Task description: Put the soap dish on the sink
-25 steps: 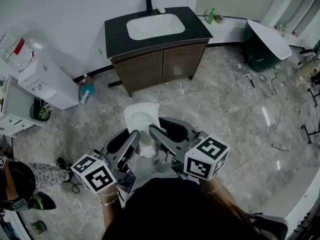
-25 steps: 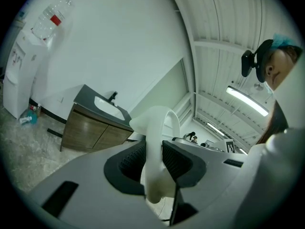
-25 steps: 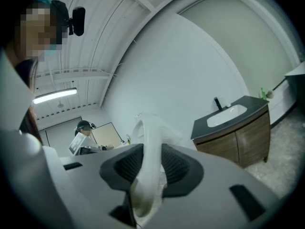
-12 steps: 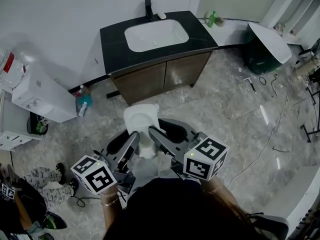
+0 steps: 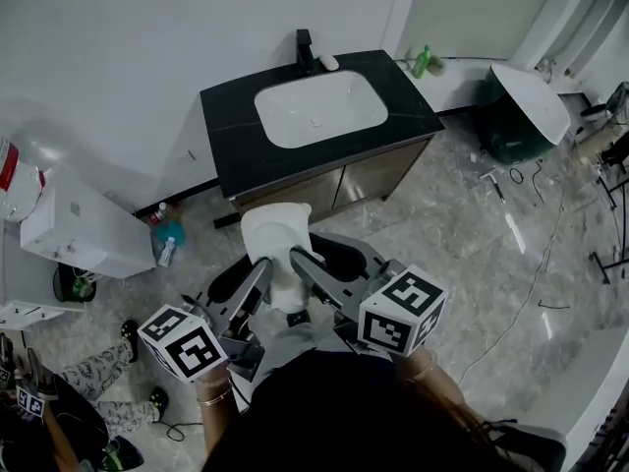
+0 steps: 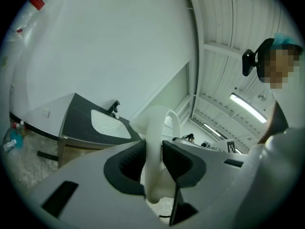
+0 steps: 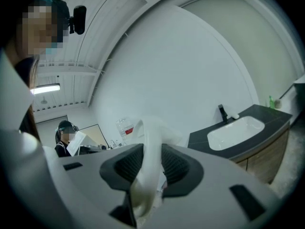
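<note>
I carry a white soap dish [image 5: 274,241] between both grippers, held out in front of me above the floor. The left gripper [image 5: 267,268] is shut on the dish's left rim [image 6: 153,142], and the right gripper [image 5: 298,261] is shut on its right rim [image 7: 148,166]. Ahead stands the sink cabinet, a black counter [image 5: 234,116] with a white basin [image 5: 319,108] and a black tap [image 5: 305,47] at its back. The same basin [image 7: 234,130] shows right of the jaws in the right gripper view, and the basin [image 6: 107,123] lies left of the jaws in the left gripper view.
A white cabinet [image 5: 84,226] stands at the left by the wall, with bottles [image 5: 167,236] on the floor beside it. A dark green stand with a white top [image 5: 526,106] is at the right. Cables [image 5: 531,264] trail over the marble floor. Another person [image 5: 88,401] is at lower left.
The sink cabinet has come nearer and slid down and right in the head view as I walk toward it. Both grippers keep the same hold on the dish.
</note>
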The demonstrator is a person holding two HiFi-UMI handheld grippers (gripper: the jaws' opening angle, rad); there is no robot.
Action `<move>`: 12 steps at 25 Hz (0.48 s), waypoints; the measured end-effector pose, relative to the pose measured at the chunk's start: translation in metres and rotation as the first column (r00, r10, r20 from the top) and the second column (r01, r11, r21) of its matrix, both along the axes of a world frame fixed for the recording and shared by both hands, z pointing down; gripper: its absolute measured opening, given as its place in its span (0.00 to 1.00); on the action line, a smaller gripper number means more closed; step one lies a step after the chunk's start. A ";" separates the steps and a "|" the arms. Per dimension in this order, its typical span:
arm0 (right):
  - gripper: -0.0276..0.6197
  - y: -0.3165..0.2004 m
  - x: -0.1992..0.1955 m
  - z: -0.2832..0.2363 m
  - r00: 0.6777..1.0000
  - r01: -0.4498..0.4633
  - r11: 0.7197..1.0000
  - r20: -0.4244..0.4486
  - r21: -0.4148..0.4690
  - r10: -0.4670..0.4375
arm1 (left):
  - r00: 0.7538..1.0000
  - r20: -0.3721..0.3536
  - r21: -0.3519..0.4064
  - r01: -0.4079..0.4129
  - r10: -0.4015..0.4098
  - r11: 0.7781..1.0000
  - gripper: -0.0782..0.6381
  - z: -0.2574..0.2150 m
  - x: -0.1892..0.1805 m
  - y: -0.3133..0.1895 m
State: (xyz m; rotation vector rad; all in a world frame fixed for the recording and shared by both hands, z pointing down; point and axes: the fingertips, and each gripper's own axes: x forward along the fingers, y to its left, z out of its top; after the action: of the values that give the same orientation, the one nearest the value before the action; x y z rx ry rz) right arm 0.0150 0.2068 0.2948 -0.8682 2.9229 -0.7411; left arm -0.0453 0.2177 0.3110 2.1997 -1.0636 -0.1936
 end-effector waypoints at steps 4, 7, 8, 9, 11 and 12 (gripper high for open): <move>0.24 -0.060 -0.027 0.012 0.999 -0.034 0.999 -0.022 -0.039 0.033 | 0.999 -0.018 -0.033 -0.032 0.031 0.999 0.27 0.013 -0.027 -0.061; 0.24 -0.098 -0.038 0.021 0.998 -0.054 0.997 -0.037 -0.059 0.052 | 0.998 -0.042 -0.056 -0.048 0.046 0.997 0.27 0.022 -0.038 -0.100; 0.24 -0.106 -0.039 0.022 0.998 -0.056 0.997 -0.041 -0.060 0.054 | 0.998 -0.048 -0.060 -0.050 0.047 0.997 0.27 0.024 -0.039 -0.108; 0.24 -0.114 -0.039 0.024 0.998 -0.058 0.996 -0.042 -0.061 0.055 | 0.997 -0.053 -0.064 -0.052 0.048 0.997 0.27 0.027 -0.039 -0.116; 0.24 -0.132 -0.040 0.028 0.997 -0.061 0.996 -0.043 -0.064 0.058 | 0.997 -0.058 -0.070 -0.055 0.051 0.996 0.27 0.031 -0.040 -0.134; 0.24 -0.142 -0.041 0.031 0.997 -0.063 0.996 -0.042 -0.066 0.061 | 0.997 -0.056 -0.073 -0.055 0.051 0.996 0.27 0.033 -0.041 -0.144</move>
State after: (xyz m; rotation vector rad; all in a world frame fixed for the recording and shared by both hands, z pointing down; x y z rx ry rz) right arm -0.0260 0.0645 0.3254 -0.9860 2.9061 -0.8315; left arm -0.0860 0.0733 0.3441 2.1412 -0.9661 -0.1863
